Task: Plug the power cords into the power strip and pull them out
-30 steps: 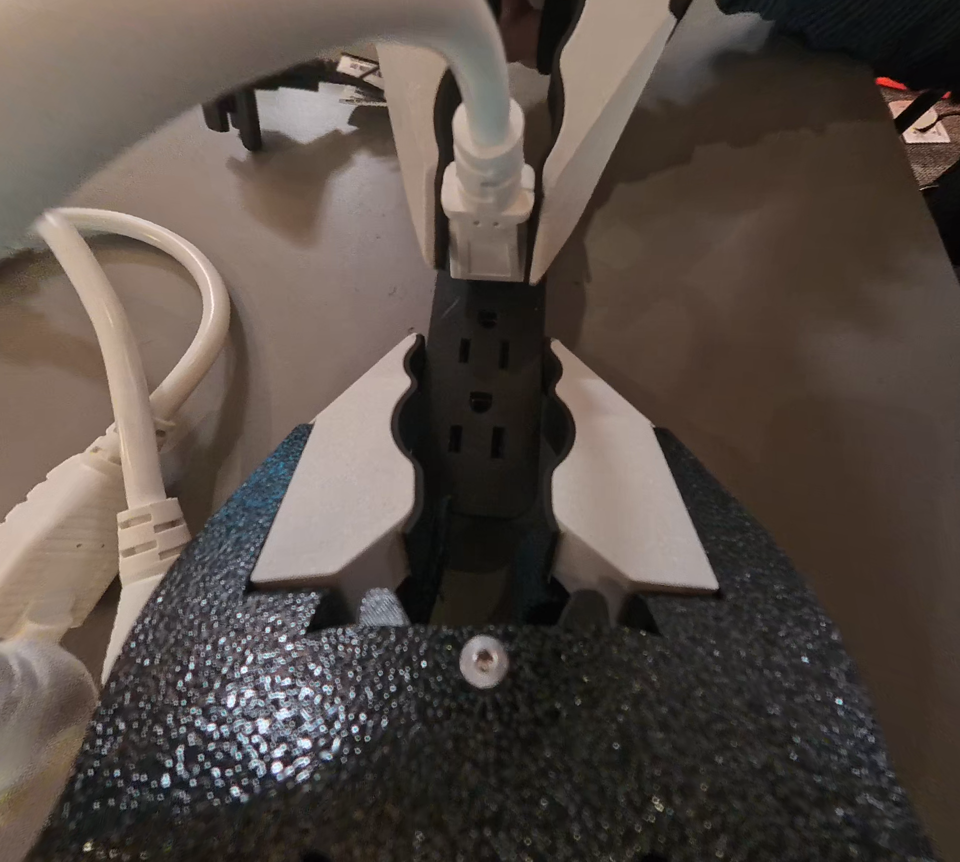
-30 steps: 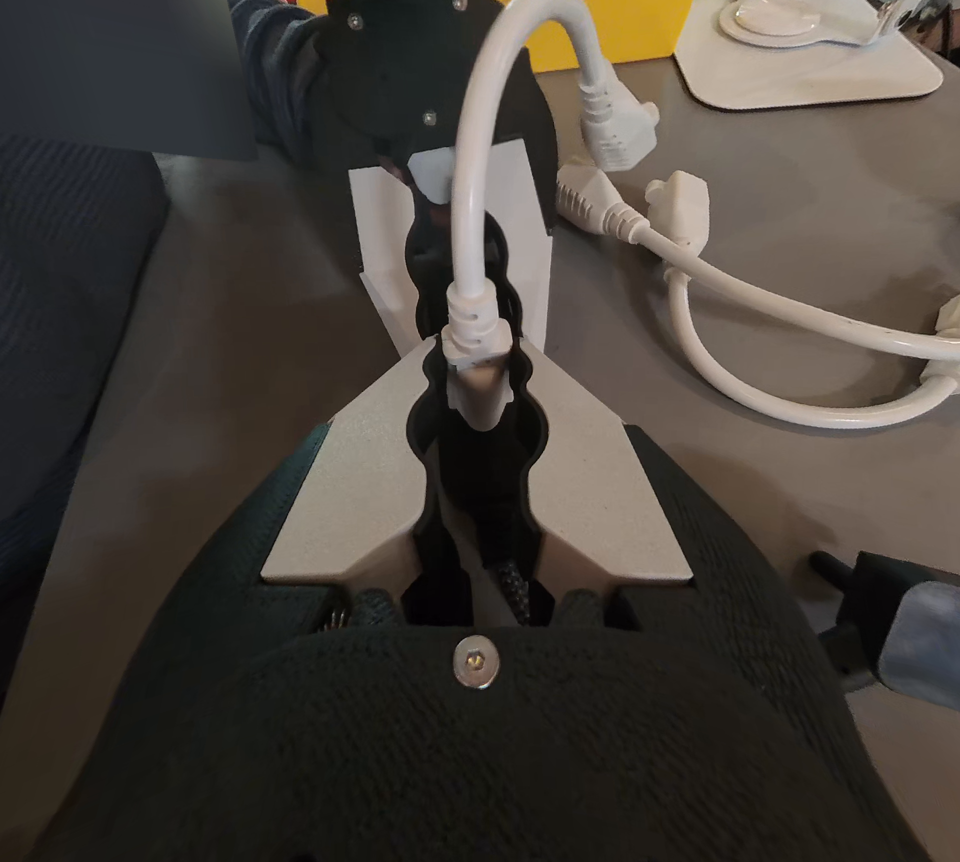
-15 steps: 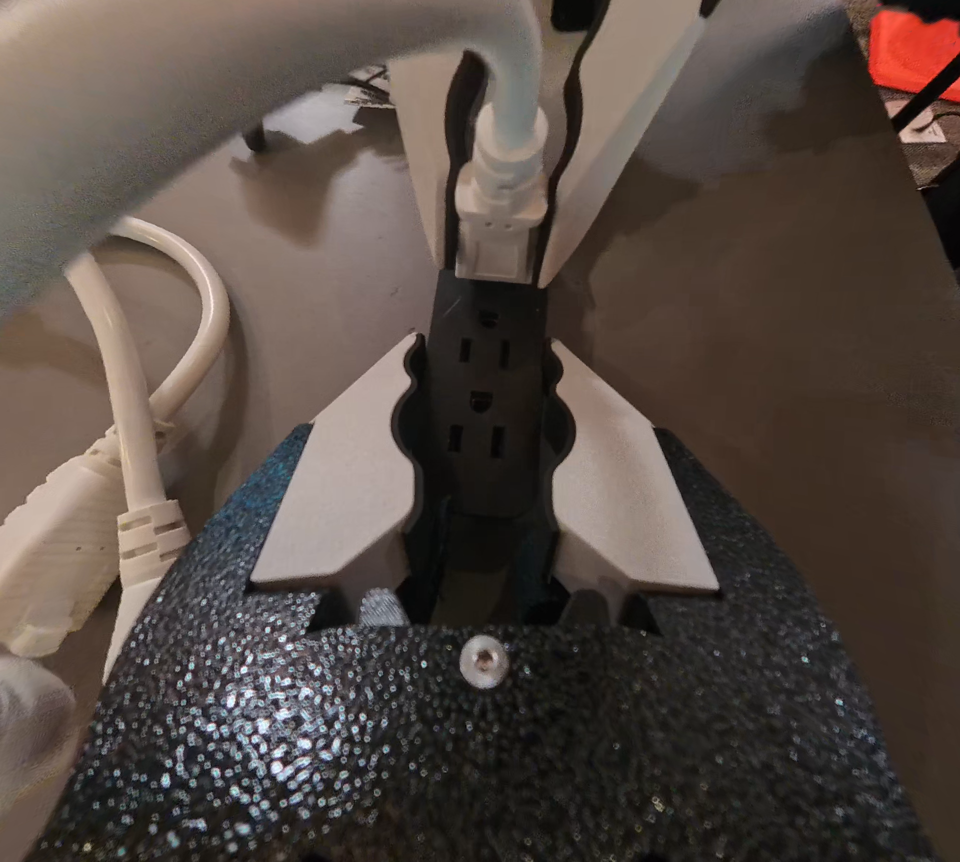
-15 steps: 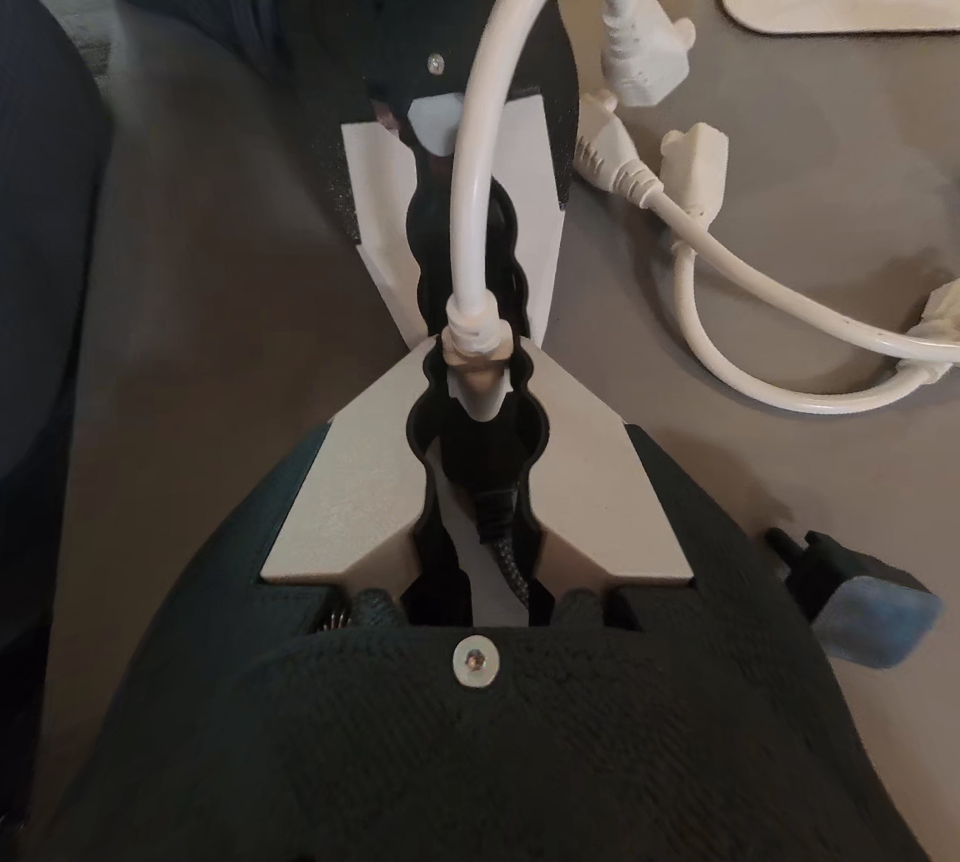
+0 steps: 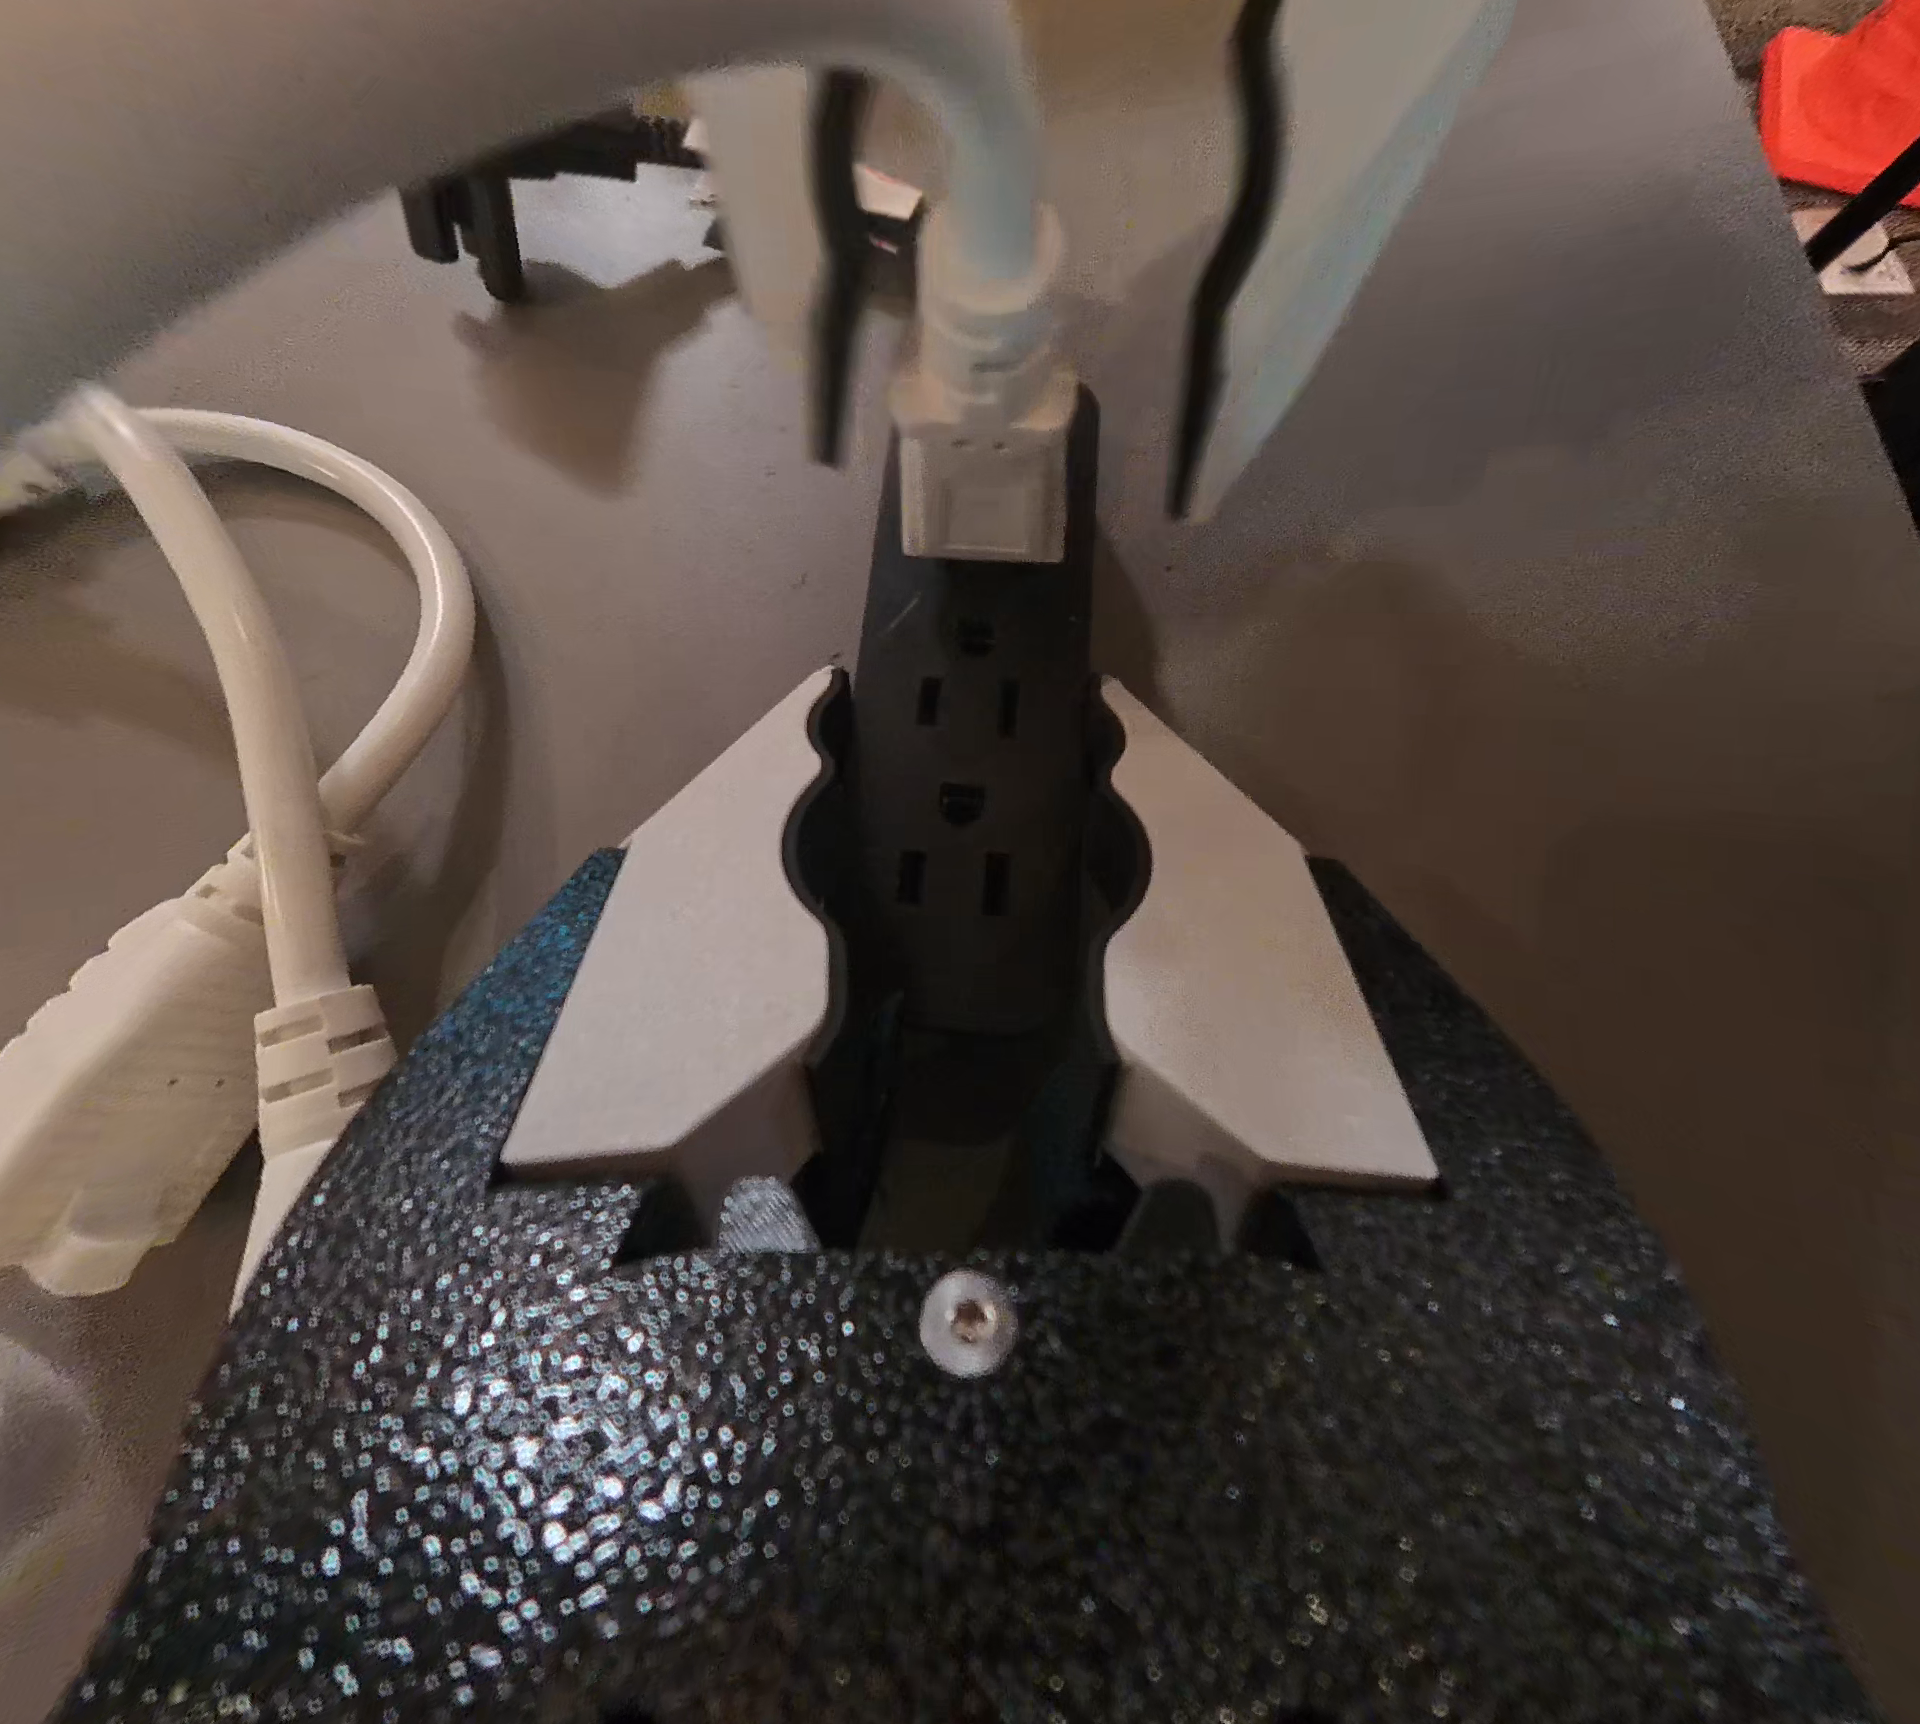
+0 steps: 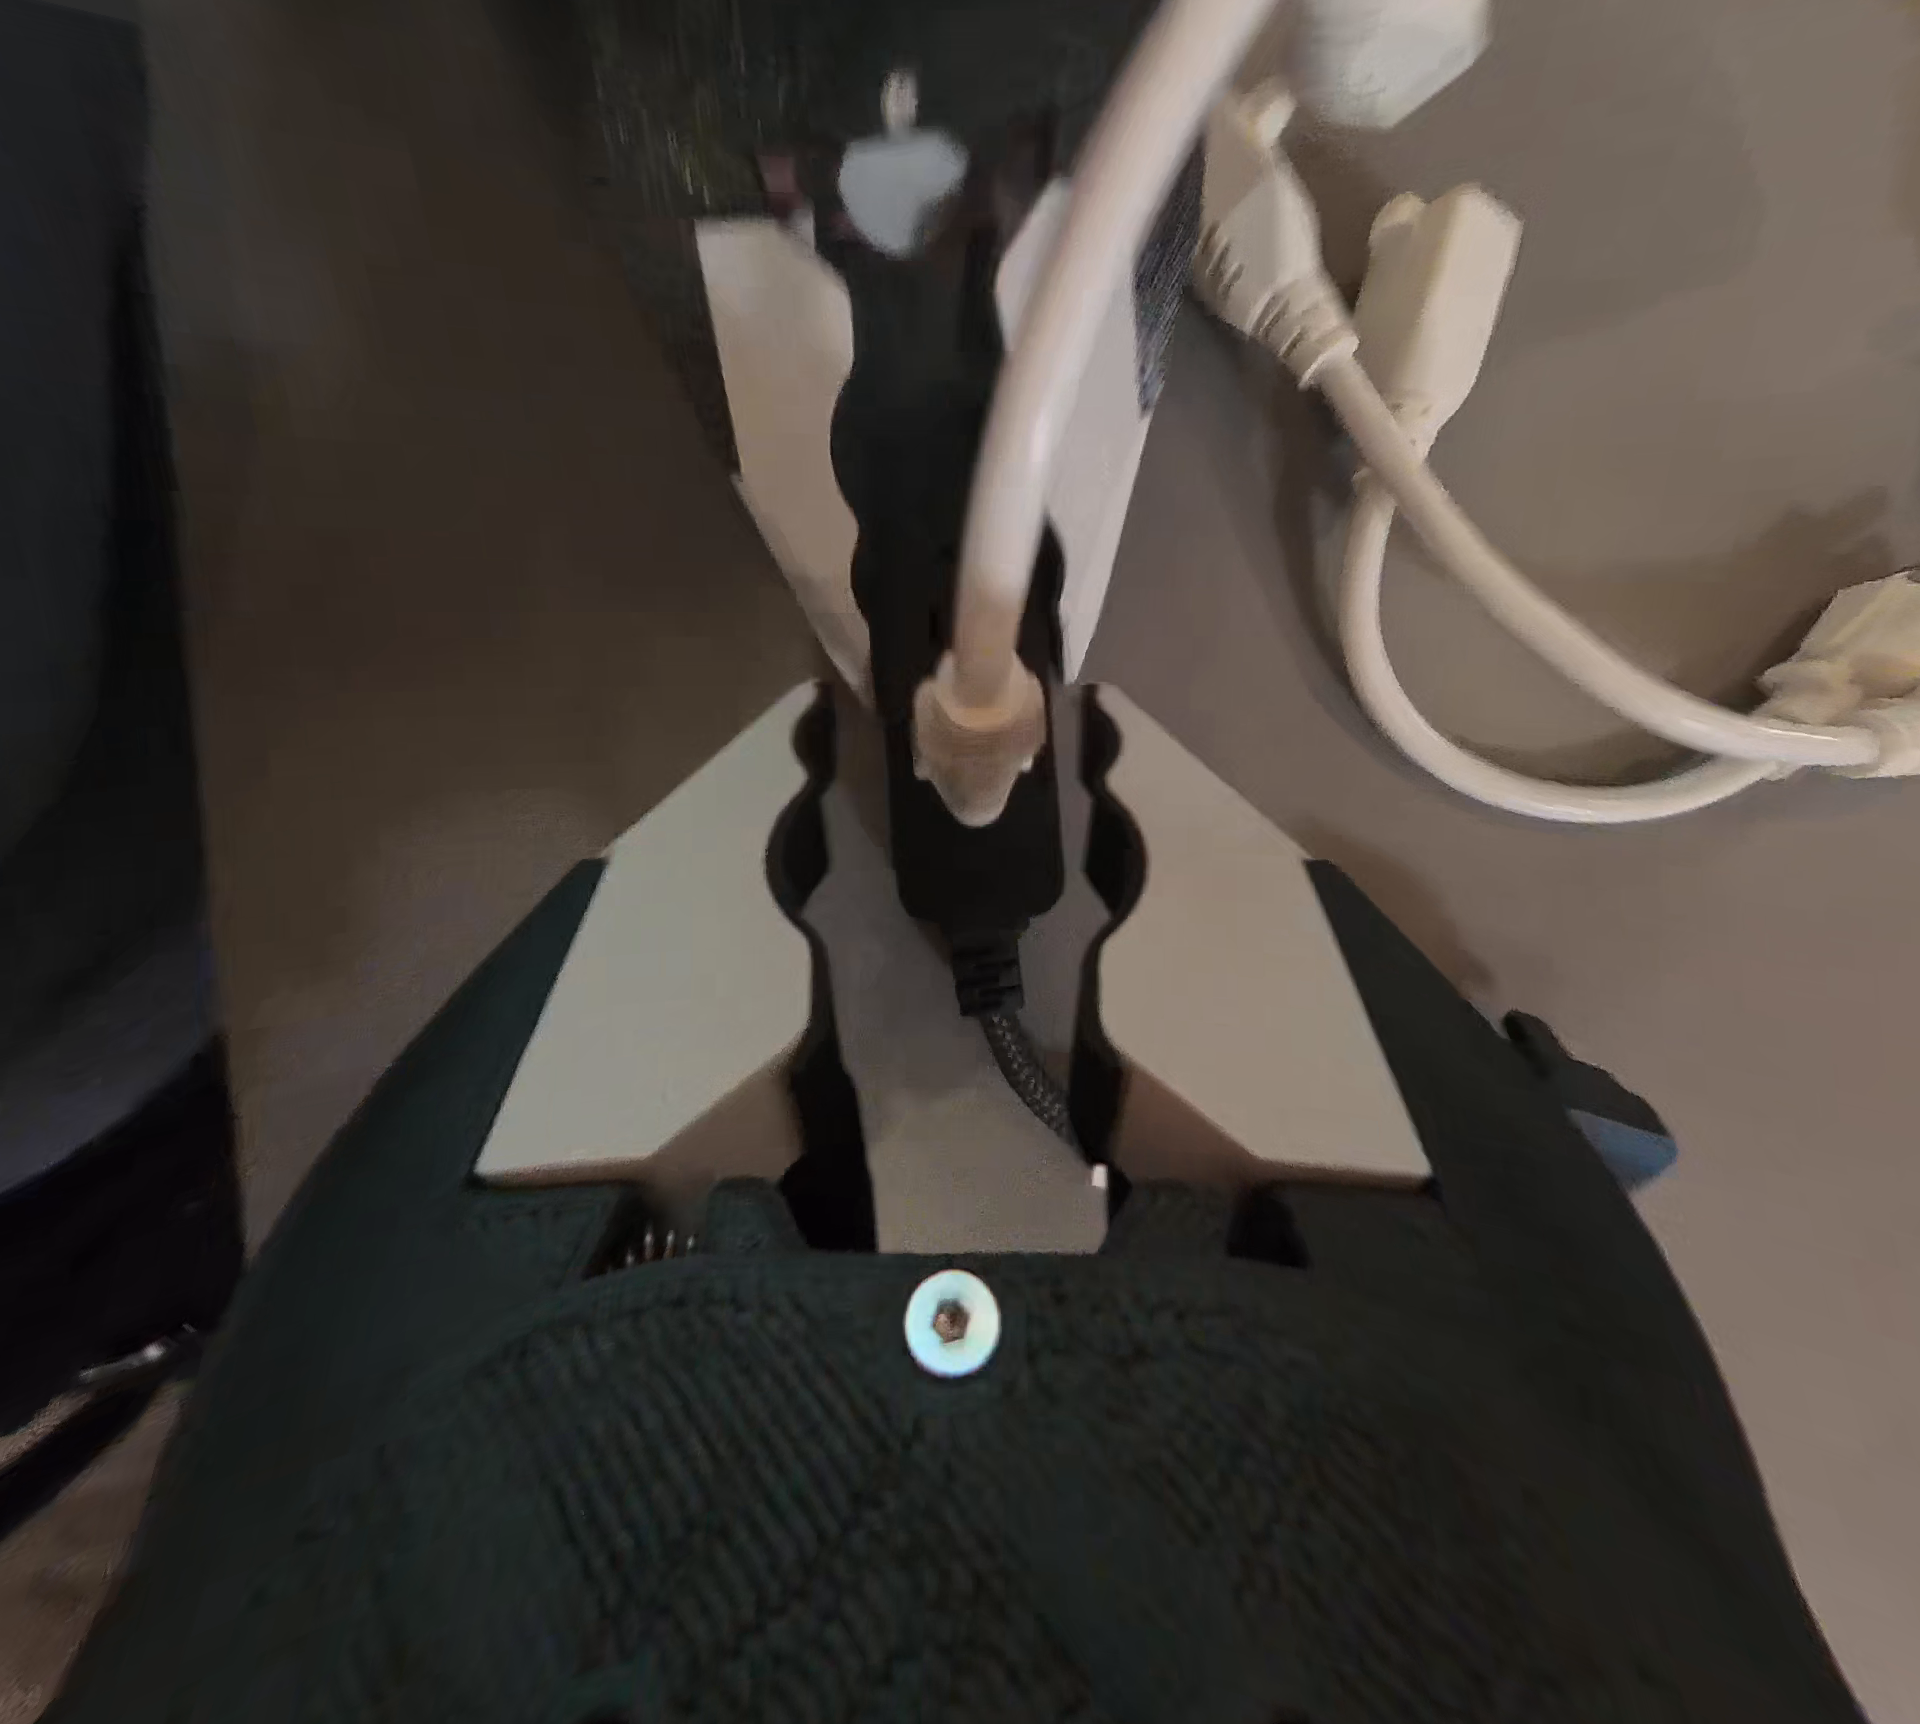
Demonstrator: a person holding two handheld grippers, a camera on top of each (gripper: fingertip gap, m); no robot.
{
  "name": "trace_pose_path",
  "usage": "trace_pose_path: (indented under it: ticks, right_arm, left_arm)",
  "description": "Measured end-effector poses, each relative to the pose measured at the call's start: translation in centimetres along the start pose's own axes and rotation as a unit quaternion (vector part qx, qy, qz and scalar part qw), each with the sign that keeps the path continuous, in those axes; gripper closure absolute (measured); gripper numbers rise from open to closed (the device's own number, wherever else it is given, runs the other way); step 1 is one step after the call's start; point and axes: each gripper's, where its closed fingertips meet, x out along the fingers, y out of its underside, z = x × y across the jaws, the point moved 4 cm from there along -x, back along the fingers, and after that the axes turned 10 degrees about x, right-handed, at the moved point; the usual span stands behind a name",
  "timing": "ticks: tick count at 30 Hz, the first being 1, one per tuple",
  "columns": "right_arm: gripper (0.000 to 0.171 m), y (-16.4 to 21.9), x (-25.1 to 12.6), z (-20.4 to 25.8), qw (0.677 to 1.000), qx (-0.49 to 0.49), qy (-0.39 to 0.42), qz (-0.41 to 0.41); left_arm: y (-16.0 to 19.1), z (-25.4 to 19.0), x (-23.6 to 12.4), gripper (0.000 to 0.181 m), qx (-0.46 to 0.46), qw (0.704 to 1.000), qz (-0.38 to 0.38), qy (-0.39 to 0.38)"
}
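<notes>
Risk: strip shifting or plug half-seated. White plug (image 5: pixel 982 469) standing in far outlet of black power strip (image 5: pixel 971 801) on grey surface (image 5: pixel 1455 739). Left tongs (image 5: pixel 966 853) clenched on strip. Right tongs (image 6: pixel 951 853) spread wide, released, clear of plug. Stiff arched cord (image 6: pixel 1029 386) could lever plug loose; spare cords (image 6: pixel 1455 635) nearby could snag.

Two outlets of the black plastic power strip (image 5: pixel 971 801) stand unobstructed; the white plug (image 5: pixel 982 479) occupies its far end. Loose white cords (image 5: pixel 301 739) crowd its left; bare table lies right.
</notes>
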Motion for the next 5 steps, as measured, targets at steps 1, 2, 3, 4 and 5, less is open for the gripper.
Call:
trace_pose_path:
  ticks: [1, 2, 3, 4, 5]
  right_arm:
    - [0.115, -1.1, -0.8, 0.2, 1.000, 0.006, -0.002, -0.012]
    - [0.112, -2.0, -1.5, 0.5, 1.000, 0.005, -0.003, -0.013]
    - [0.112, -2.4, -1.8, 0.6, 1.000, -0.005, 0.005, 0.010]
    - [0.113, -2.3, -1.9, 0.4, 0.998, -0.018, 0.025, 0.051]
    - [0.115, -2.1, -1.7, 0.3, 0.994, -0.029, 0.036, 0.097]
  left_arm:
    - [0.0, 0.0, 0.0, 0.138, 0.000, 1.000, 0.000, 0.000]
    - [0.0, 0.0, 0.0, 0.138, 0.000, 1.000, 0.000, 0.000]
    - [0.0, 0.0, 0.0, 0.138, 0.001, 1.000, 0.000, 0.000]
    - [0.0, -0.1, 0.0, 0.138, 0.001, 1.000, 0.000, 0.000]
    - [0.0, -0.1, 0.0, 0.138, 0.001, 1.000, 0.000, 0.000]
